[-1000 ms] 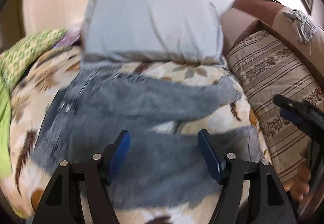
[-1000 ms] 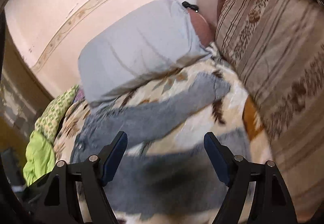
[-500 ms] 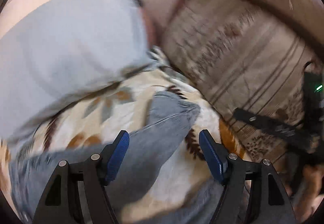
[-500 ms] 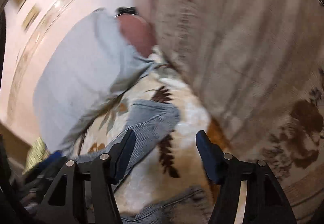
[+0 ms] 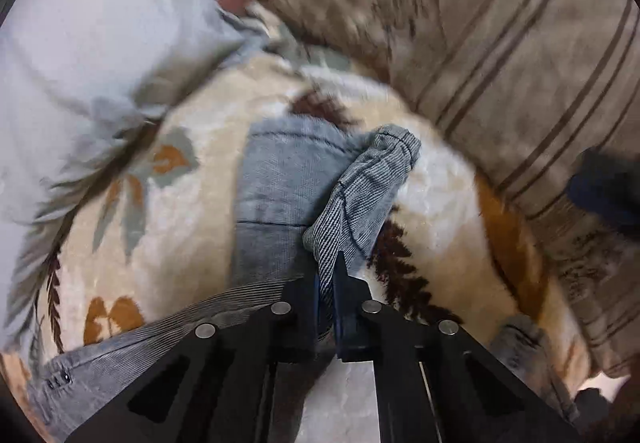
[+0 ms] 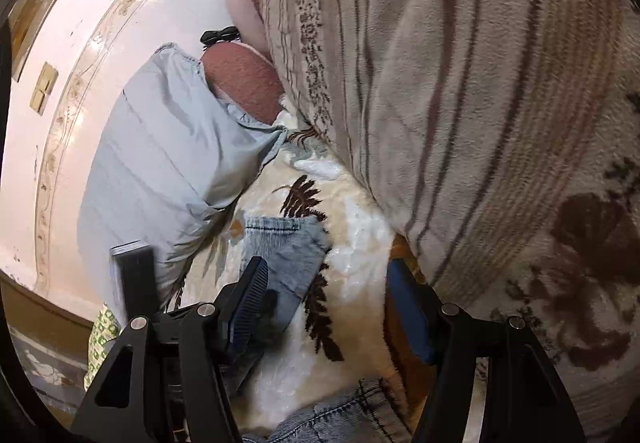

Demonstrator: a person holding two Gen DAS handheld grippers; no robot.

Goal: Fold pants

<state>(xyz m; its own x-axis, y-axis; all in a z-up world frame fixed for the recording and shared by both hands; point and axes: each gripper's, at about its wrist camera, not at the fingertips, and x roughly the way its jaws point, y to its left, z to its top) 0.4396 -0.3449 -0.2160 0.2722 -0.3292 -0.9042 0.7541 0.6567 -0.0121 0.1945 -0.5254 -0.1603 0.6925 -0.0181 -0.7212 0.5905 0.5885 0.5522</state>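
Since half a second ago our left gripper (image 5: 329, 279) has closed: its fingers, then spread wide above the trouser leg, are now pinched together on a raised fold of the pants (image 5: 280, 183). The grey-blue denim lies on the bed's floral blanket (image 5: 192, 203), and we use that blanket as our landmark. The hem end of one leg (image 5: 384, 159) is lifted off the blanket and bunched, its ribbed inner side turned outward, while the rest of that leg lies flat on the blanket beside the pinch. The waistband part with its rivets (image 5: 60, 379) lies at the blanket's near left edge, close under the left gripper's frame.

From the right wrist view, the same leg's hem (image 6: 280, 243) rests flat on the blanket just ahead of our right gripper (image 6: 326, 303). Its fingers stand wide apart and hold nothing; the left finger pad (image 6: 248, 307) hovers over the denim, the right one over the blanket's orange patch. Another piece of the pants (image 6: 344, 415) lies on the blanket at the bottom, between the gripper's arms.

At the blanket's far end leans a pale blue pillow (image 6: 160, 163). Along the blanket's right side rises a striped beige cushion (image 6: 460, 83). Behind the pillow stands a pink wall (image 6: 100, 3) with a patterned border.
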